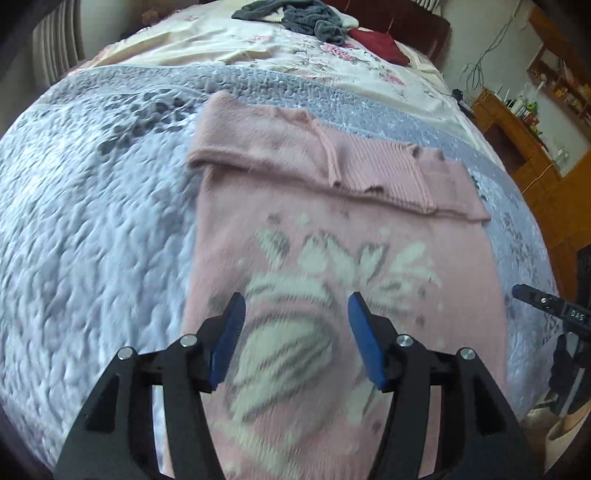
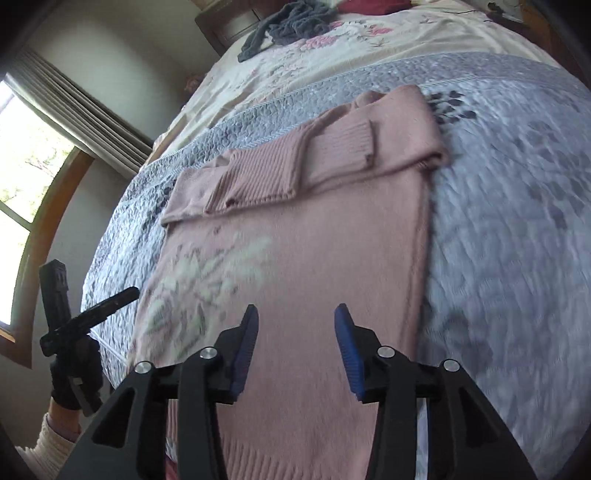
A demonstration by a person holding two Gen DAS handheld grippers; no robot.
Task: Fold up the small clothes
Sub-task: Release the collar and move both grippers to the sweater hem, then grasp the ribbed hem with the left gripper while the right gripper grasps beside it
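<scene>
A pink knitted sweater [image 1: 332, 229] with a white and grey pattern lies flat on the bed, its two sleeves folded across the top. My left gripper [image 1: 295, 306] hovers open above the patterned lower part, nothing between its blue pads. In the right wrist view the same sweater [image 2: 314, 251] stretches away from me, ribbed hem nearest. My right gripper [image 2: 295, 317] hangs open over the plain pink part near the hem. The other gripper [image 2: 92, 317] shows at the left edge of this view, held by a gloved hand.
A grey-blue quilted bedspread [image 1: 92, 240] covers the near bed; a floral cream sheet [image 1: 258, 40] lies beyond. A grey garment [image 1: 295, 14] and a dark red cloth [image 1: 380, 44] sit at the far end. Wooden shelves [image 1: 535, 122] stand right; a window with curtain [image 2: 37, 147] is left.
</scene>
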